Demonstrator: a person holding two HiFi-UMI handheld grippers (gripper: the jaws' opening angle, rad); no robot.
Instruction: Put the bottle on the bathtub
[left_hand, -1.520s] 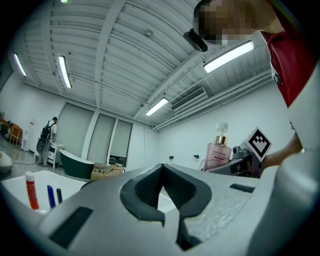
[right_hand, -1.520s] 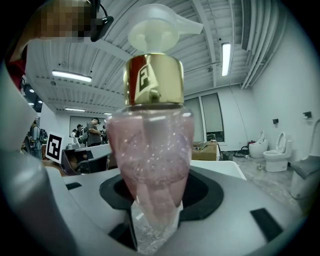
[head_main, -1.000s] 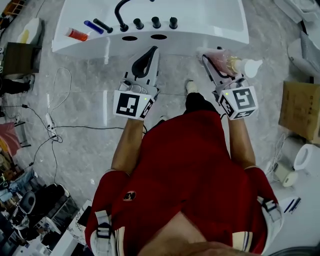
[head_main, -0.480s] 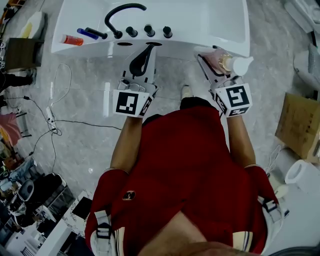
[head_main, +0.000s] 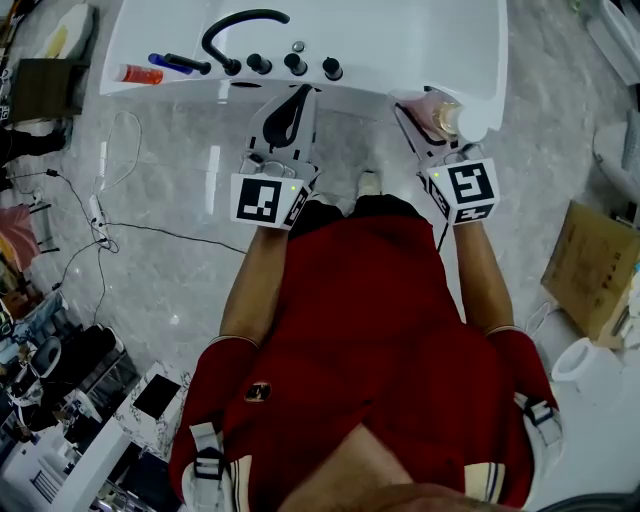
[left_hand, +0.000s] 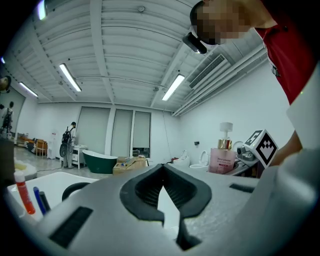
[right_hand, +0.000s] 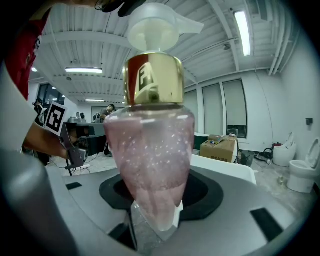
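Note:
The white bathtub fills the top of the head view, with a black faucet and knobs on its near rim. My right gripper is shut on a pink bottle with a gold collar and white pump, held over the rim's right end. In the right gripper view the bottle stands upright between the jaws of that gripper. My left gripper is shut and empty, pointing at the rim by the knobs. The left gripper view shows its jaws closed, with the bottle off to the right.
An orange tube and a blue tube lie on the rim's left end. A cardboard box sits on the floor at right. Cables trail across the marble floor at left, and equipment crowds the lower left.
Both grippers have moved forward toward the bathtub. The bottle, earlier over the floor before the rim, now hangs over the rim's right end. Neither gripper changed its grip.

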